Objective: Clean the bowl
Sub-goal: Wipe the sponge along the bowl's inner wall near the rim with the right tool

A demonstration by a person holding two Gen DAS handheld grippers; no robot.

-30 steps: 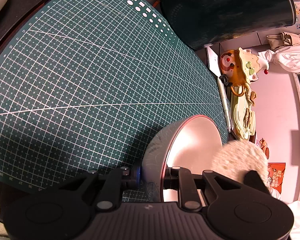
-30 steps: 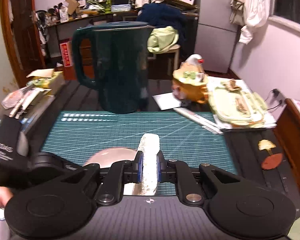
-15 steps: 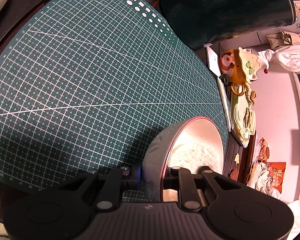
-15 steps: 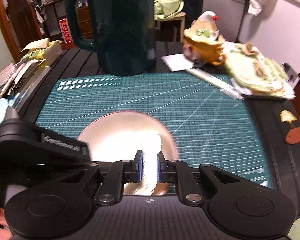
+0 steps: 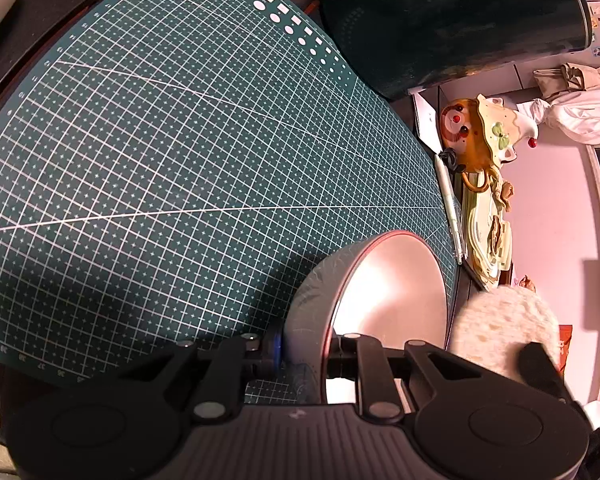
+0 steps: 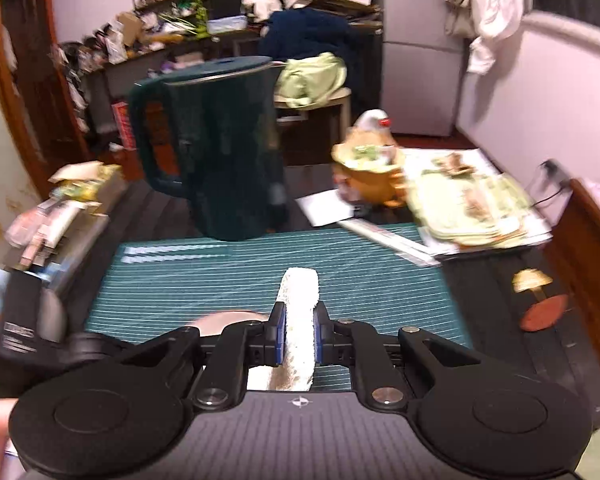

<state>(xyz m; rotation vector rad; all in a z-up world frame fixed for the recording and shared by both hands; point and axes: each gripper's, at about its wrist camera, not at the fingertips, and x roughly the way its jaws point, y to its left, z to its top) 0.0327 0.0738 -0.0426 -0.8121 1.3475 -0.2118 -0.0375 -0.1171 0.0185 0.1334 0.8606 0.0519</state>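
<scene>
The left gripper had its jaws clamped on the rim of the bowl, one finger outside the wall, one inside, tipping it up over the cutting mat. The right gripper had its jaws shut on a round sponge, which sat just right of the bowl's mouth. The bowl looked rigid, smooth and likely slippery, so a rim grip suited it; the sponge looked soft and light.
</scene>
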